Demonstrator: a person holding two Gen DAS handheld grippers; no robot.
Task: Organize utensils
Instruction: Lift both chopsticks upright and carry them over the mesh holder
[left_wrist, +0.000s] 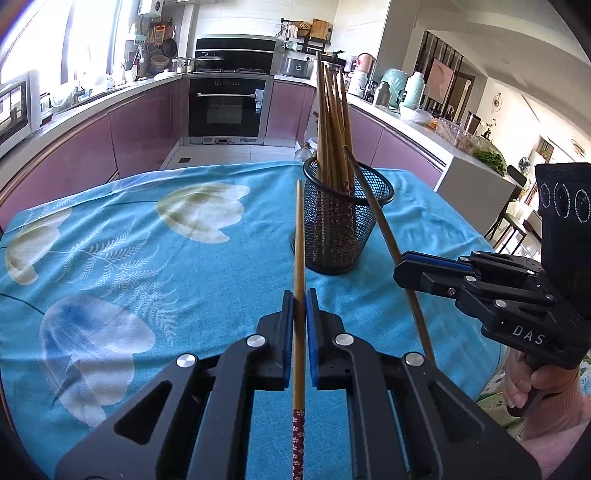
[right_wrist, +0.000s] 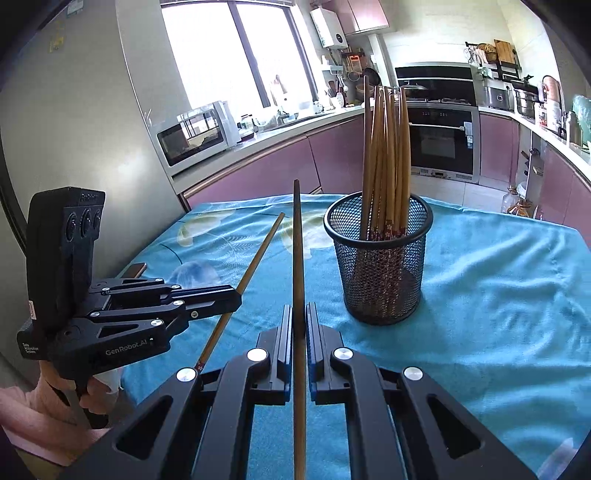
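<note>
A black mesh cup (left_wrist: 345, 225) stands on the table and holds several wooden chopsticks (left_wrist: 332, 122); it also shows in the right wrist view (right_wrist: 380, 258). My left gripper (left_wrist: 299, 299) is shut on one chopstick (left_wrist: 299, 240) that points forward, left of the cup. My right gripper (right_wrist: 299, 314) is shut on another chopstick (right_wrist: 297, 240). In the left wrist view the right gripper (left_wrist: 400, 267) holds its chopstick (left_wrist: 369, 199) tilted, with the tip over the cup's rim. In the right wrist view the left gripper (right_wrist: 236, 295) sits at the left with its chopstick (right_wrist: 258, 254).
The table wears a blue flowered cloth (left_wrist: 147, 258). A phone-like object (right_wrist: 135, 269) lies at the cloth's left edge. Kitchen counters, an oven (left_wrist: 225, 107) and a microwave (right_wrist: 195, 133) stand beyond the table.
</note>
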